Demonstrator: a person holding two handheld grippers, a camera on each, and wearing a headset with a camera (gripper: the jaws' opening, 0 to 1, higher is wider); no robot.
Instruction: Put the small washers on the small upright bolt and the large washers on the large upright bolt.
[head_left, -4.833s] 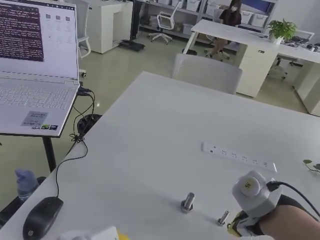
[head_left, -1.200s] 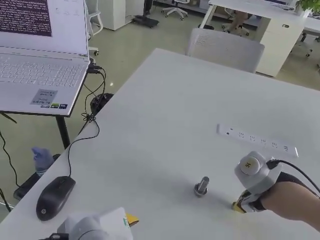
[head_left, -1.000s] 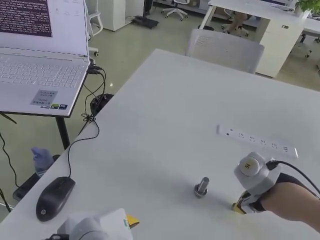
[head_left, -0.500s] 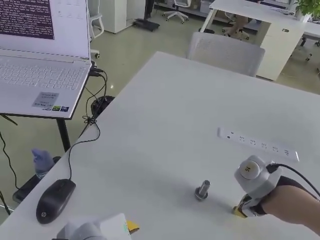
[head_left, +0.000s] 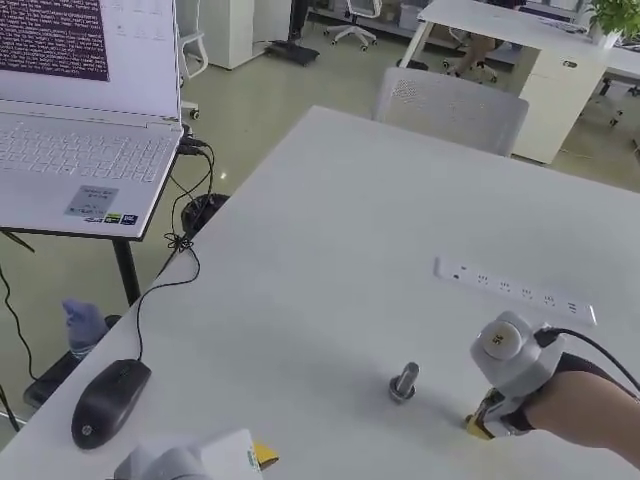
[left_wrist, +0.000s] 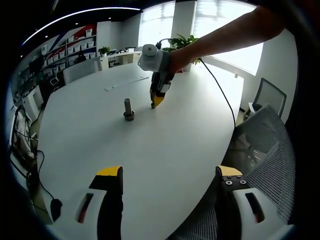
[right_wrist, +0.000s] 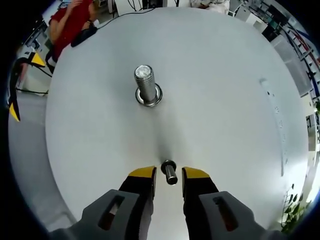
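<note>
The large bolt stands upright on the white table, with a ring at its base in the right gripper view. The small bolt stands upright between the yellow tips of my right gripper; the jaws flank it with a narrow gap on each side. In the head view my right gripper points down at the table, right of the large bolt, and hides the small bolt. My left gripper hovers open and empty over the near table edge, facing both bolts.
A white power strip lies behind the bolts. A black mouse sits near the table's left corner. An open laptop stands on a side stand to the left, and a grey chair is at the far edge.
About five seconds ago the small bolt stood in sight left of the right gripper; now the gripper's tips are around it. Over the last second the grippers hardly moved; the head camera shifted slightly.
</note>
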